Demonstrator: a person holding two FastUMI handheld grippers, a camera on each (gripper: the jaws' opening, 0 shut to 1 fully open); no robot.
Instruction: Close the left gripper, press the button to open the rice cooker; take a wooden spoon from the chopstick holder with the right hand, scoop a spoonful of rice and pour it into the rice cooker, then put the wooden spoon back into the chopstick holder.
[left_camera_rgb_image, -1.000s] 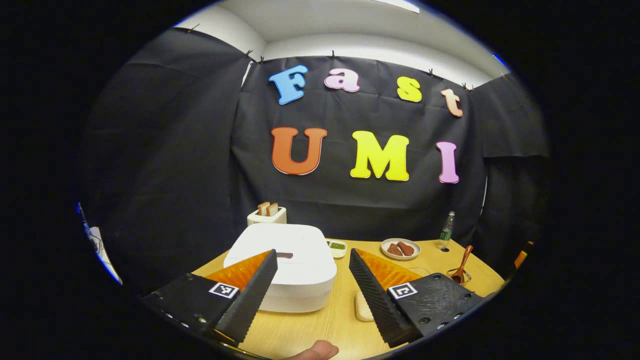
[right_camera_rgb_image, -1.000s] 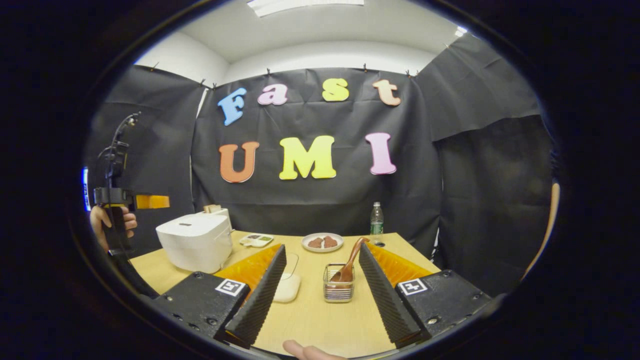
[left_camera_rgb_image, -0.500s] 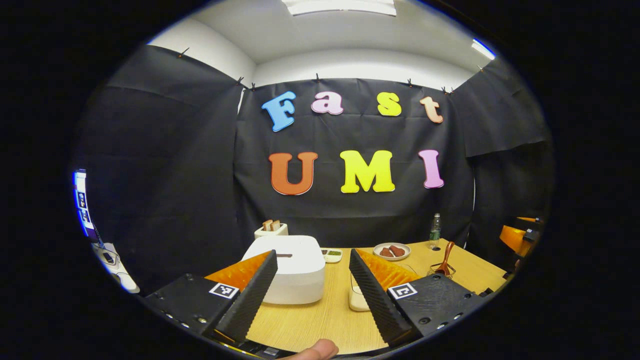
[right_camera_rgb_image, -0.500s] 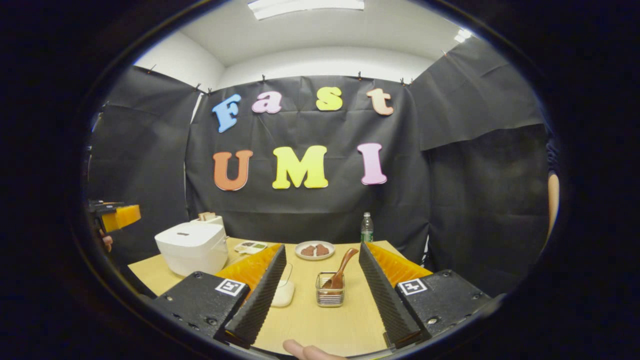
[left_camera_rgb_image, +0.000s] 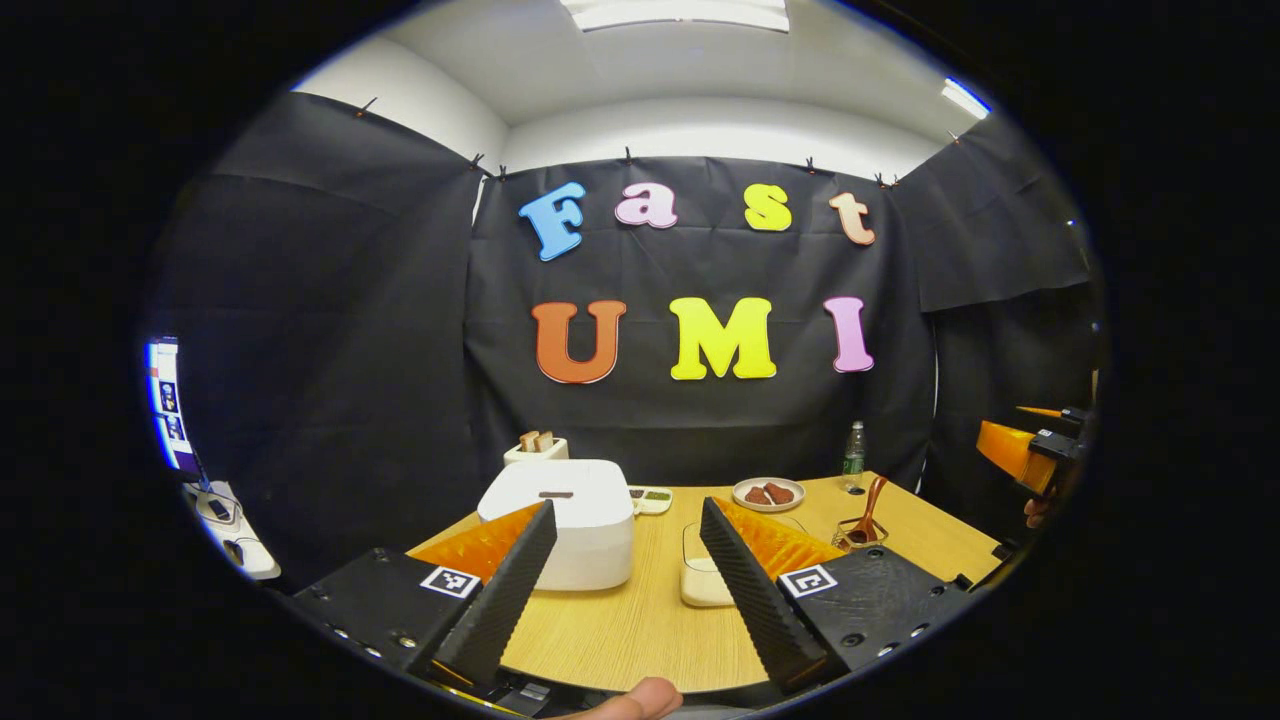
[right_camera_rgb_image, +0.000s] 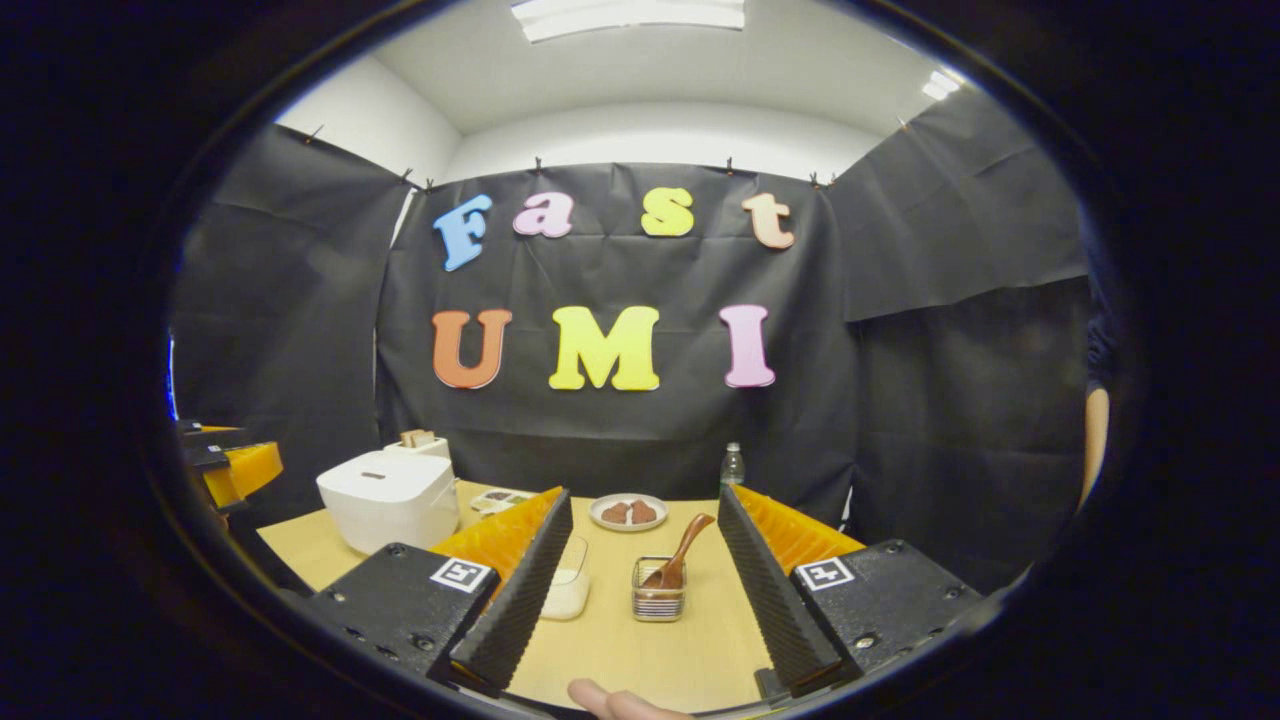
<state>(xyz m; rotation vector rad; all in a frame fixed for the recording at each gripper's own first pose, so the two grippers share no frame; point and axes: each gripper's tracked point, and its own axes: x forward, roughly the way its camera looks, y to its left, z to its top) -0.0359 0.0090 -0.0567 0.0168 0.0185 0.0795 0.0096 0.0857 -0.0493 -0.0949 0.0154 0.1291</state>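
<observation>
A white rice cooker (left_camera_rgb_image: 563, 520) with its lid down stands on the wooden table (left_camera_rgb_image: 640, 630); it also sits at the left of the table (right_camera_rgb_image: 391, 498). A wooden spoon (right_camera_rgb_image: 682, 550) leans in a wire chopstick holder (right_camera_rgb_image: 658, 602), seen farther off too (left_camera_rgb_image: 862, 528). A clear container of rice (left_camera_rgb_image: 700, 575) lies beside the cooker, partly behind a finger (right_camera_rgb_image: 570, 590). My left gripper (left_camera_rgb_image: 625, 590) is open, back from the table's near edge. My right gripper (right_camera_rgb_image: 640, 590) is open as well, with the holder in line between its fingers but farther off.
A toaster with bread (left_camera_rgb_image: 535, 448) stands behind the cooker. A small dish tray (left_camera_rgb_image: 650, 497), a plate of brown food (left_camera_rgb_image: 766, 493) and a plastic bottle (left_camera_rgb_image: 853, 455) line the table's back. The other gripper shows at the right edge (left_camera_rgb_image: 1020, 450) and at the left edge (right_camera_rgb_image: 235, 468).
Both grippers have drawn back from the table, so the cooker and the holder look smaller and farther. Both stay open.
</observation>
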